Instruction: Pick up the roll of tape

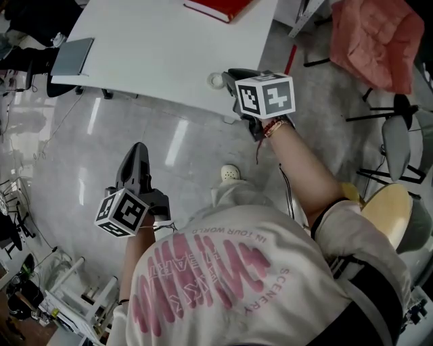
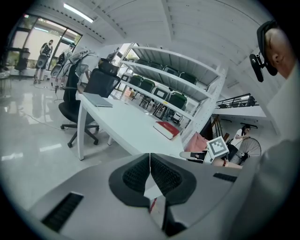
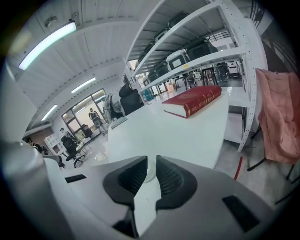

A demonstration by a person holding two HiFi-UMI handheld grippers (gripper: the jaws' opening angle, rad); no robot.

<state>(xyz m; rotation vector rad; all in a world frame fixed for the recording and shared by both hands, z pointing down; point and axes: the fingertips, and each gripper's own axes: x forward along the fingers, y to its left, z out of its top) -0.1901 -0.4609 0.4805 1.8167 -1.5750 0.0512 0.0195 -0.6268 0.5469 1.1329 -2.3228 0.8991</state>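
A small pale roll of tape [image 1: 216, 80] lies near the front edge of the white table [image 1: 149, 40]. My right gripper [image 1: 230, 74] is over that edge, its tips just right of the roll. In the right gripper view the jaws stand a little apart, open [image 3: 152, 161]. The roll [image 3: 150, 172] shows on the table through the gap, beyond the pads and untouched. My left gripper [image 1: 137, 154] hangs lower, over the floor to the left and away from the table. It is shut [image 2: 150, 157] with nothing in it.
A red book [image 1: 220, 8] lies at the table's far side and a grey laptop [image 1: 72, 56] at its left end. A pink cloth [image 1: 375, 37] drapes over a chair at the right. White shelving [image 3: 206, 51] stands behind the table. Office chairs [image 2: 77, 101] are on the left.
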